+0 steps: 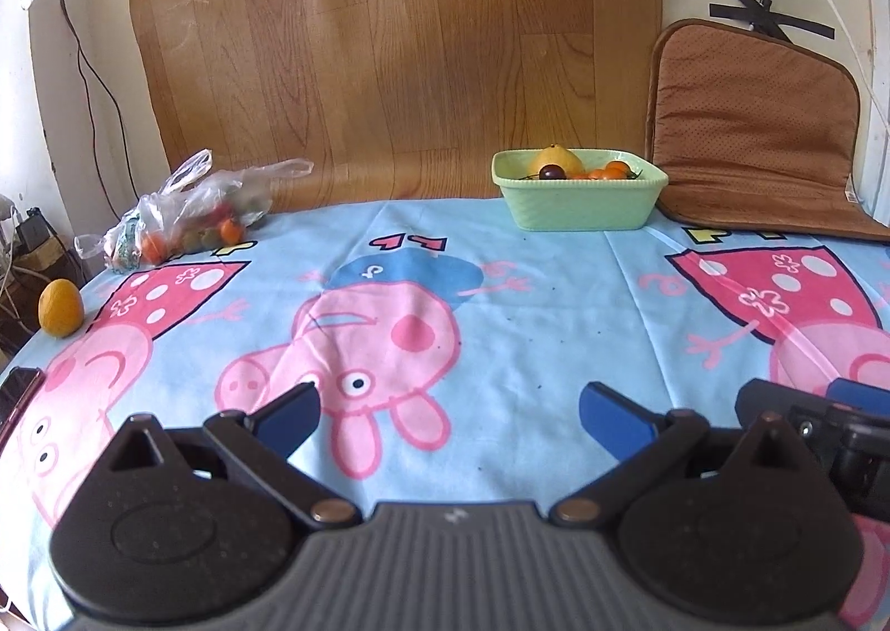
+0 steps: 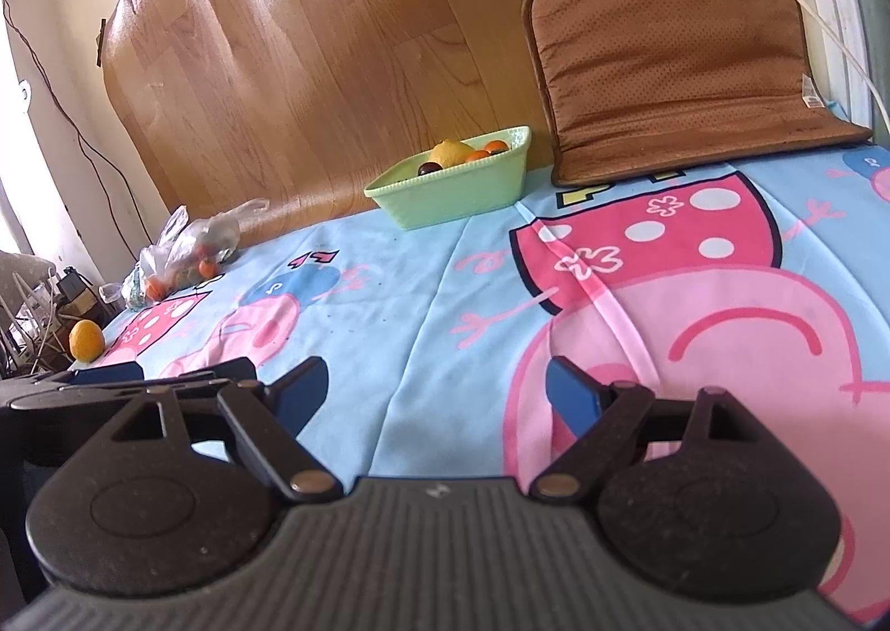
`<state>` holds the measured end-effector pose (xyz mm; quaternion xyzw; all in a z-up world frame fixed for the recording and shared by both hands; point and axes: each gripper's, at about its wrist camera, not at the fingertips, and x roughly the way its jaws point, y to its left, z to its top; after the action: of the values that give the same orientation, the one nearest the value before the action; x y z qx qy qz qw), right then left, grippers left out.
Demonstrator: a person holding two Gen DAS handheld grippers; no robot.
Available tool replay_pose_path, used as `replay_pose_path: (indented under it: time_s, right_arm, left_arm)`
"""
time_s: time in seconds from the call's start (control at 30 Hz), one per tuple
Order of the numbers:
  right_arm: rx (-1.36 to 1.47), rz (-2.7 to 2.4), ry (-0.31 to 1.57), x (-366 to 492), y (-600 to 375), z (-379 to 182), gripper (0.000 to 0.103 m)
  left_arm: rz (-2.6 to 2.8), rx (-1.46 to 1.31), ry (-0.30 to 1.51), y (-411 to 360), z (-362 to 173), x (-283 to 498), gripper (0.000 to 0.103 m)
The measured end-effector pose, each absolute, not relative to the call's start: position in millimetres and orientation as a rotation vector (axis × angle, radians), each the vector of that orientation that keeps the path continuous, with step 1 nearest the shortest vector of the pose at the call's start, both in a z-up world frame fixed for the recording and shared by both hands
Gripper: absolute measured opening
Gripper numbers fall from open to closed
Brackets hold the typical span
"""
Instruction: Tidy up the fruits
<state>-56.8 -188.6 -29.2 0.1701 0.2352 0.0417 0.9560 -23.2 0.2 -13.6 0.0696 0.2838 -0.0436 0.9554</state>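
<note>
Your left gripper (image 1: pixel 448 411) and right gripper (image 2: pixel 436 392) both hang spread and empty, low over the cartoon tablecloth (image 1: pixel 500 308). Reaching carelessly could roll the loose lemon (image 1: pixel 60 308) off the cloth's left edge. It sits far left of frame; the fruit bag (image 1: pixel 189 219) upper left, the green bowl (image 1: pixel 578 205) upper right.

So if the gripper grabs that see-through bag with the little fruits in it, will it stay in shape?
Probably not. The plastic bag looks thin and crumpled, so it should sag and fold when lifted. The small round fruits inside would likely shift and bunch at the bottom. Its loose handles may slip through smooth fingers.
</note>
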Motion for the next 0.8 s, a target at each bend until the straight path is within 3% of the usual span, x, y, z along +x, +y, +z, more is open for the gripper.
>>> replay_pose_path:
  time_s: [0.8]
  right_arm:
    - [0.326,0.091,0.474,-56.2,-182.8,-30.2,0.087]
  left_arm:
    - [-0.097,0.097,0.615,9.0,-15.8,-21.9,0.103]
